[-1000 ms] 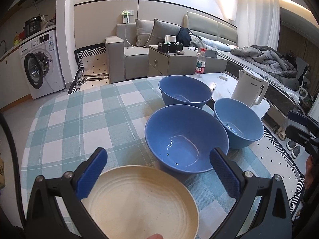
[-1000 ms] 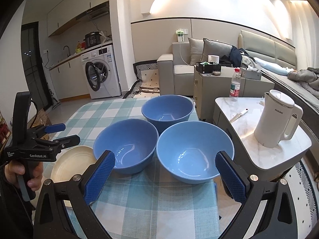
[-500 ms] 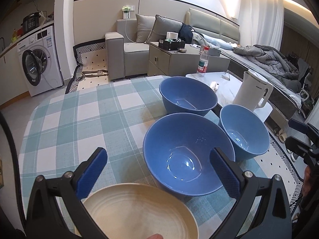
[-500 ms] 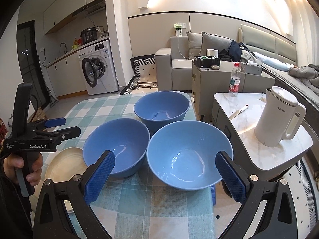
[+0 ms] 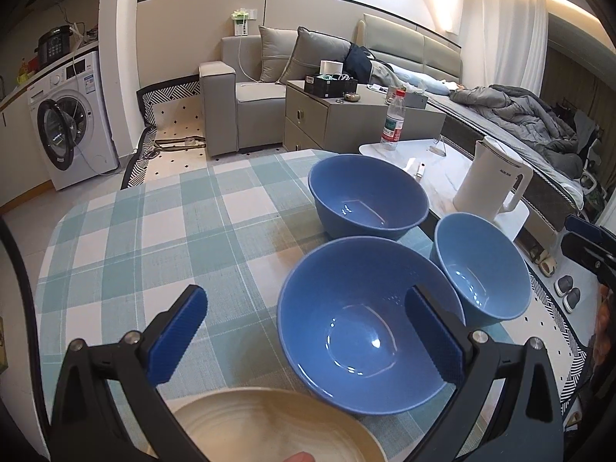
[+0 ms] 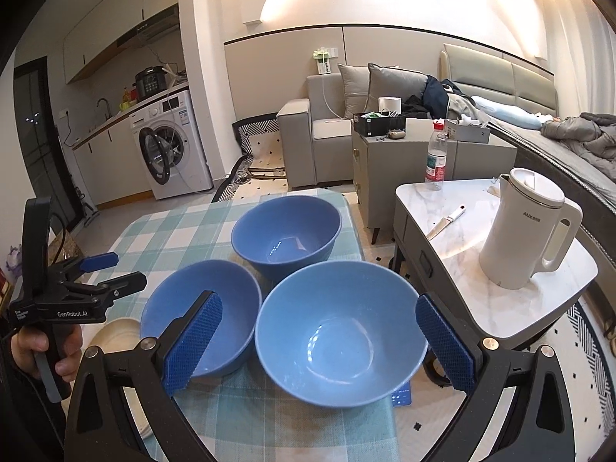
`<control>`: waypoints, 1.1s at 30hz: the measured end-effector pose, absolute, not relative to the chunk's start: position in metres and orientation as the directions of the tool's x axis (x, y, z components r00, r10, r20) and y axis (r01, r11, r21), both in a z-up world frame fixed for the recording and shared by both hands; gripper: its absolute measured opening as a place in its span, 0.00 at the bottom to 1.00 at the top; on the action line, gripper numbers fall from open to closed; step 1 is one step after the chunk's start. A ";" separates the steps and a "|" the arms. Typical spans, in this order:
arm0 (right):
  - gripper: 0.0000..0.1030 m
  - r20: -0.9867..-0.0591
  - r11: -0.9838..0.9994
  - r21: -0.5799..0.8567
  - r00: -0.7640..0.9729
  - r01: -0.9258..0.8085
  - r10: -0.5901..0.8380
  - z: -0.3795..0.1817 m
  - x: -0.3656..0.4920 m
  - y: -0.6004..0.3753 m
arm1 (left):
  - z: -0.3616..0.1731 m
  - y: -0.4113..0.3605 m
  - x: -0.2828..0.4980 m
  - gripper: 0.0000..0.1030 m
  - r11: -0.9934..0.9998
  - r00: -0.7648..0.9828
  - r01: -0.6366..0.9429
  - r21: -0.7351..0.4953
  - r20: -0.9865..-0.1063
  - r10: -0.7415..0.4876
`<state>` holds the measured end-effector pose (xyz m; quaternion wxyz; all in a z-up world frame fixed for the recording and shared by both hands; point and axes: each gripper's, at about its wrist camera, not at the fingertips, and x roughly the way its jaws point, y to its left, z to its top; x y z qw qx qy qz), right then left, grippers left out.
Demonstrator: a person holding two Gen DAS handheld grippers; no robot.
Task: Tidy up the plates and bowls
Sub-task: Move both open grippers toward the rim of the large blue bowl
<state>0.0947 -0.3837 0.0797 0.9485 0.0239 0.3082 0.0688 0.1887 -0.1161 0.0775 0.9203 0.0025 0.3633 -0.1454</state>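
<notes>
left gripper (image 6: 107, 269) marked "genrobot.ai" & right gripper (image 6: 319, 342) both spread wide, empty; kettle (image 6: 527, 231) reads "aux".

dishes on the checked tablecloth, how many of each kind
blue bowls: 3, a far one, a near left one and a near right one
cream plates: 1, the plate at the near edge
total: 4

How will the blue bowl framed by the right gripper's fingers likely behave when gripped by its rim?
The glossy blue bowl shows sharp highlights, so it may slip between the right gripper pads. Its rigid-looking wall should hold shape. Deep and round-bottomed, it might tip if lifted by one edge.
</notes>
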 end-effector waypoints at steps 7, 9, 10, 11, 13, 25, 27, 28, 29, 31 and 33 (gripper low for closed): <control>0.99 -0.587 0.990 0.062 0.797 -0.126 0.139 0.087 0.113 -0.374 | 0.083 -0.110 0.202 1.00 0.959 0.705 0.265 -0.100 -0.659 -0.263; 0.99 -0.588 0.990 0.055 0.797 -0.131 0.138 0.090 0.119 -0.372 | 0.085 -0.109 0.205 1.00 0.959 0.706 0.264 -0.102 -0.657 -0.265; 0.99 -0.588 0.990 0.052 0.797 -0.133 0.138 0.092 0.121 -0.370 | 0.086 -0.108 0.208 1.00 0.959 0.706 0.265 -0.103 -0.656 -0.266; 0.99 -0.590 0.990 0.050 0.795 -0.134 0.138 0.092 0.124 -0.369 | 0.087 -0.108 0.210 1.00 0.958 0.708 0.267 -0.102 -0.654 -0.266; 0.99 -0.596 0.990 0.046 0.791 -0.137 0.137 0.093 0.130 -0.367 | 0.089 -0.108 0.213 1.00 0.959 0.712 0.267 -0.091 -0.652 -0.260; 0.99 -0.626 0.986 0.074 0.763 -0.146 0.160 0.081 0.161 -0.370 | 0.087 -0.119 0.236 1.00 0.959 0.694 0.276 -0.069 -0.675 -0.248; 0.99 -0.628 0.987 0.079 0.762 -0.143 0.161 0.080 0.167 -0.371 | 0.086 -0.120 0.240 1.00 0.960 0.690 0.274 -0.067 -0.681 -0.244; 0.99 -0.629 0.986 0.081 0.760 -0.143 0.162 0.079 0.169 -0.372 | 0.084 -0.121 0.242 1.00 0.960 0.688 0.273 -0.066 -0.684 -0.243; 0.99 -0.630 0.987 0.080 0.760 -0.142 0.160 0.079 0.170 -0.372 | 0.083 -0.121 0.244 1.00 0.960 0.686 0.273 -0.067 -0.686 -0.243; 0.99 -0.637 0.988 0.075 0.756 -0.137 0.153 0.078 0.174 -0.373 | 0.082 -0.122 0.248 1.00 0.960 0.681 0.270 -0.071 -0.691 -0.243; 0.99 -0.642 0.988 0.069 0.753 -0.136 0.148 0.076 0.179 -0.371 | 0.082 -0.124 0.252 1.00 0.959 0.681 0.275 -0.069 -0.691 -0.245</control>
